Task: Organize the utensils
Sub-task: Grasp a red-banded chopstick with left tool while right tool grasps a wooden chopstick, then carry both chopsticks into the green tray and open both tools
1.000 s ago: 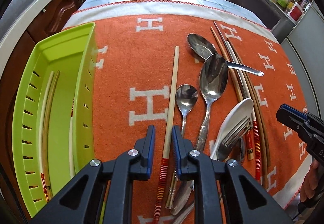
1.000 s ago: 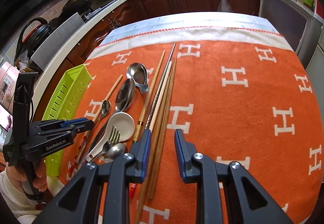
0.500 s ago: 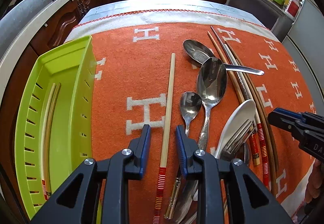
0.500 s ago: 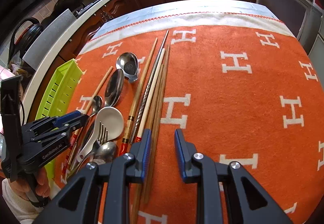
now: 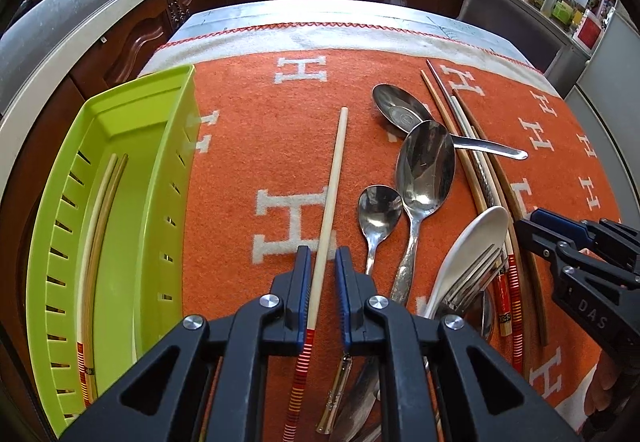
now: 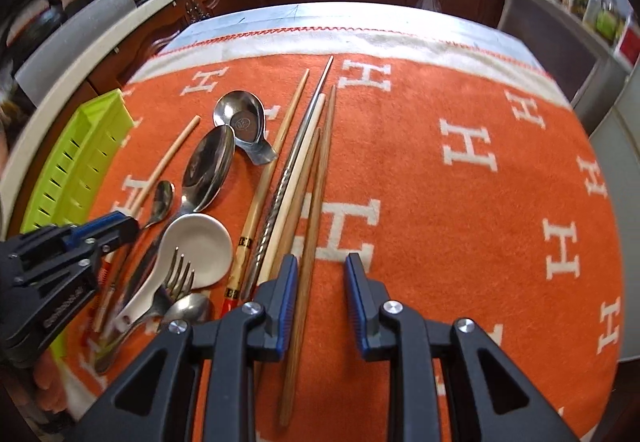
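The pale, slender chopstick with a red-and-yellow striped handle end (image 5: 332,198) lies alone on the orange blanket patterned with white H letters (image 5: 248,130), between the lime-green slotted plastic tray (image 5: 168,178) and the cluster of spoons. It looks light, stiff and smooth, so it may roll or pivot if pinched off-centre; a hold just above the striped band, nearer the thick end, seems the steadiest. The left gripper (image 5: 322,274) straddles it there, jaws narrowly parted with the stick between the pads, not visibly clamped. Two similar chopsticks (image 5: 100,210) already rest lengthwise in the tray.

To the right lie a small steel teaspoon (image 5: 378,210), a large steel spoon (image 5: 424,178), a white ceramic soup spoon (image 5: 476,242) with a steel fork (image 5: 472,278) across it, and a bundle of longer chopsticks (image 6: 296,178). The right gripper (image 6: 322,294) hovers over that bundle, jaws apart, a brown wooden chopstick (image 6: 316,202) just inside its left finger.
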`<state>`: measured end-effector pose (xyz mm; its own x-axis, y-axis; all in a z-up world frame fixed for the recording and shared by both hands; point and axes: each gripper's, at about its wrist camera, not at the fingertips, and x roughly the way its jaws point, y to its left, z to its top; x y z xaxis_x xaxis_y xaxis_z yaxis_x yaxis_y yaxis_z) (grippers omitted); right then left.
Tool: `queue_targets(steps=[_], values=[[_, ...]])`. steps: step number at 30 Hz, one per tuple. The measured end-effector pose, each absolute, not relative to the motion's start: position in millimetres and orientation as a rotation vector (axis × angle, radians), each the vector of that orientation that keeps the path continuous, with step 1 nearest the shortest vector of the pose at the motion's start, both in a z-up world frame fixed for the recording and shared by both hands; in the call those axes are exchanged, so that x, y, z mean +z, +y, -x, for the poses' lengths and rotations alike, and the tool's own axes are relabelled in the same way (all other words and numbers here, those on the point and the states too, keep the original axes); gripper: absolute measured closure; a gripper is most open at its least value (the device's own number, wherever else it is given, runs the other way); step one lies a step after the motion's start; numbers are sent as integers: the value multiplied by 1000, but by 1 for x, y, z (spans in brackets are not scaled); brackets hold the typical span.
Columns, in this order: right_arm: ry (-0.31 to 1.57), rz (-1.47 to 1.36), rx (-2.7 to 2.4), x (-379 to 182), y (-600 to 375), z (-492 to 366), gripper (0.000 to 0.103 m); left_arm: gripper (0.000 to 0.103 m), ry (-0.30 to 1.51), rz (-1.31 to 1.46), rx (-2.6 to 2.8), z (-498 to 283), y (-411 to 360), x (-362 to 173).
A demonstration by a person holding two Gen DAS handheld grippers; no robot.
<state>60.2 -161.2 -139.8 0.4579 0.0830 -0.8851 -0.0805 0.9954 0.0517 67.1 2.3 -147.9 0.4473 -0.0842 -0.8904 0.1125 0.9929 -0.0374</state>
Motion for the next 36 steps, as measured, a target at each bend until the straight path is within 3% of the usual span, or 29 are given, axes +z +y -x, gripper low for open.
queue_targets(steps=[3, 4, 11, 18, 28, 36], values=[[1074, -4, 87, -140, -163, -62, 83, 94, 1103, -25, -121, -67, 2, -148], [1071, -14, 74, -141, -166, -62, 96, 98, 1104, -25, -116, -67, 2, -147], [1090, -287, 62, -134, -209, -58, 97, 100, 1129, 63, -117, -66, 15, -143], [1014, -389, 117, -96, -213, -39, 97, 100, 1058, 126, -158, -45, 28, -102], [1006, -354, 360, -47, -131, -31, 97, 100, 882, 59, -34, -15, 76, -31], [1085, -423, 514, -52, -47, -56, 96, 100, 911, 64, 94, -16, 129, -46]])
